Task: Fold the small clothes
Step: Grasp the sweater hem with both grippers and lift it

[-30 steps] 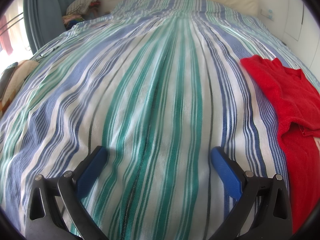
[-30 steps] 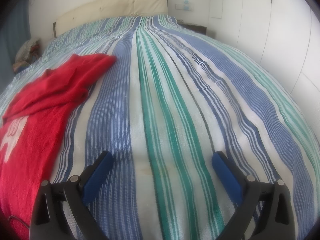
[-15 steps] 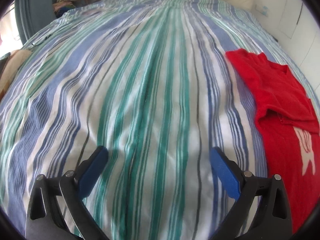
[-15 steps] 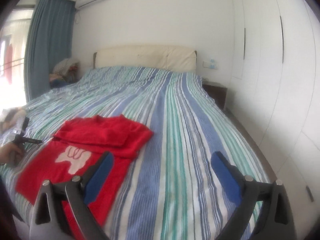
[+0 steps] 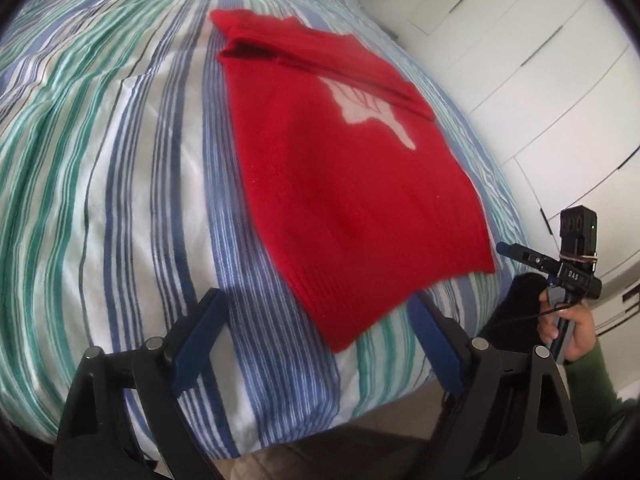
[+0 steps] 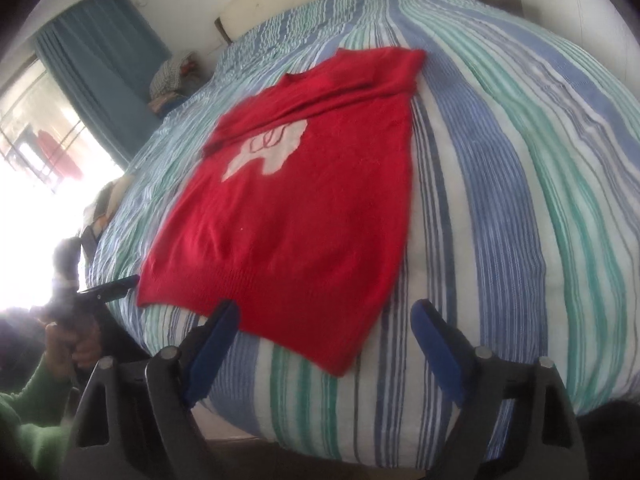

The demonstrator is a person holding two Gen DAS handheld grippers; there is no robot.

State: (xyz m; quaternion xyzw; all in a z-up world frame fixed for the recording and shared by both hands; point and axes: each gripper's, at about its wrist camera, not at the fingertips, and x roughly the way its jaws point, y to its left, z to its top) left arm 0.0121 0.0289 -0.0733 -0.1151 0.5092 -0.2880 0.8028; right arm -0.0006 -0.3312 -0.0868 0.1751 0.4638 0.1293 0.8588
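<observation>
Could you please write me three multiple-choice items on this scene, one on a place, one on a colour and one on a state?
1. Where does the sweater lie?
A. on the striped bed
B. on the floor
C. in a drawer

2. What colour is the sweater?
A. green
B. red
C. yellow

3. How are the sweater's sleeves?
A. spread out to the sides
C. hanging off the bed
B. folded across the chest

Answers:
1 A, it lies flat on the striped cover near the bed's foot.
2 B, it is red with a white figure.
3 B, both sleeves lie folded in over the upper body.
</observation>
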